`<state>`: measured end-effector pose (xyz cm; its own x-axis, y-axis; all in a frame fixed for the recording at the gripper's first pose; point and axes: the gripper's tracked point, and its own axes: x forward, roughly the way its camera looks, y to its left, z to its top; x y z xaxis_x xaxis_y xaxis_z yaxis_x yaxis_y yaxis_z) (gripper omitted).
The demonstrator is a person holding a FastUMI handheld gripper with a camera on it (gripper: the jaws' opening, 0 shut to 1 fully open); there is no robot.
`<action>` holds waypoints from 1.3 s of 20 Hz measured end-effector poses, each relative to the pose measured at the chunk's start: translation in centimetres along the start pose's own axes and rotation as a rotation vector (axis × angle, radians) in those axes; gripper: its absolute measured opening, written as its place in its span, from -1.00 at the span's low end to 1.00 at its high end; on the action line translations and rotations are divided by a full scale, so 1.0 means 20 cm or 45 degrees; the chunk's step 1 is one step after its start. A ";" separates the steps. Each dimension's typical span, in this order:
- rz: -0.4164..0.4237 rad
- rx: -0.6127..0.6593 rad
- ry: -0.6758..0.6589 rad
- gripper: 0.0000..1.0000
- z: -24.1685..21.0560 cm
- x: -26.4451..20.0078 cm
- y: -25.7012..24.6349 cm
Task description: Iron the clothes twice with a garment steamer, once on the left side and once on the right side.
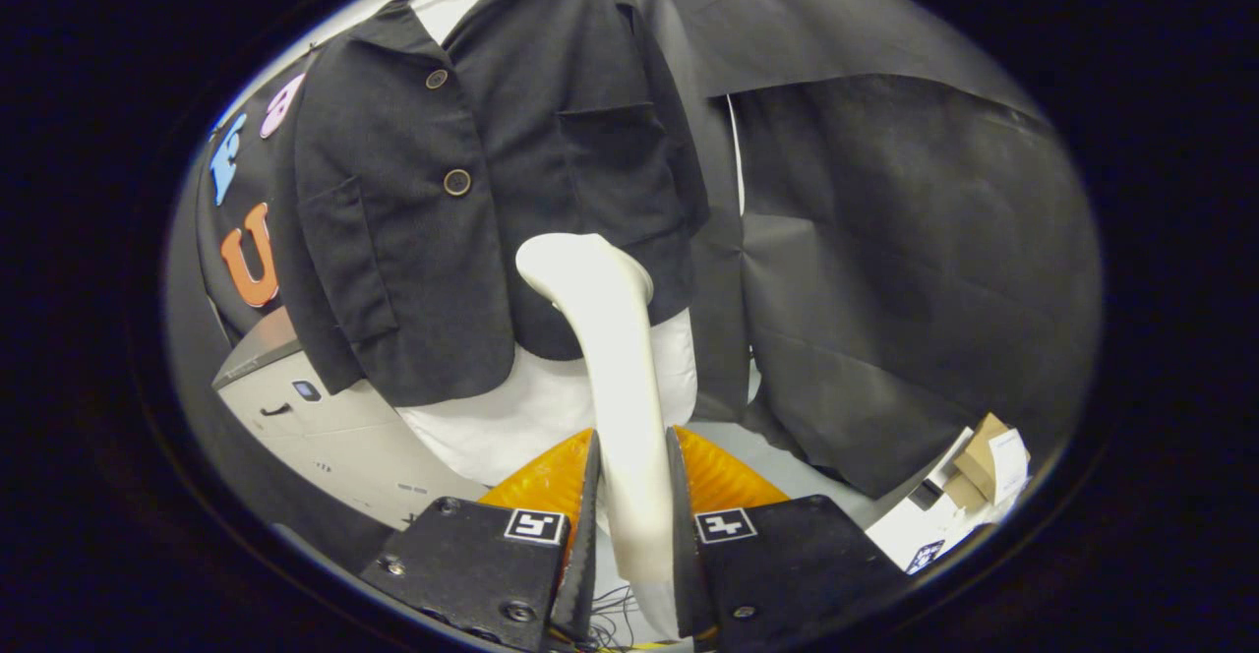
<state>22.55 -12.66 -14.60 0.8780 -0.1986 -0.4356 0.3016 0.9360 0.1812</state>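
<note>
The gripper (pixel 632 481) is clamping the steamer (pixel 615 378) by its handle, both fingers pressing on the shaft from either side, so the jaws are closed on it. The steamer is standing up between the fingers, its long axis running from the grip away toward the jacket (pixel 492 171), leaning slightly to the left as it rises; its head is bending over at the far end and is pointing at the jacket's lower hem, on the side with the higher chest pocket. Whether the head is touching the cloth or hovering just off it cannot be told. The jacket is hanging on the wall cloth over a white garment (pixel 531 407). The likely trouble here is the smooth handle twisting or sliding in the narrow grip as the head is dragging along the fabric, which would be turning the steam face away from the cloth. The head may also be catching under the hem or a pocket flap, bunching the jacket rather than smoothing it.
</note>
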 end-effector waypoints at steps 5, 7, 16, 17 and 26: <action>-0.007 0.016 -0.019 -0.30 0.03 -0.03 -0.01; -0.007 0.022 -0.025 -0.30 0.03 -0.06 -0.02; 0.001 0.010 -0.049 -0.30 0.01 -0.25 0.04; 0.008 0.005 -0.051 -0.30 0.00 -0.29 0.06; 0.123 -0.052 -0.090 -0.31 -0.04 -0.66 0.36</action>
<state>12.78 -3.14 -8.32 0.9267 -0.1253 -0.3544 0.2001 0.9626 0.1829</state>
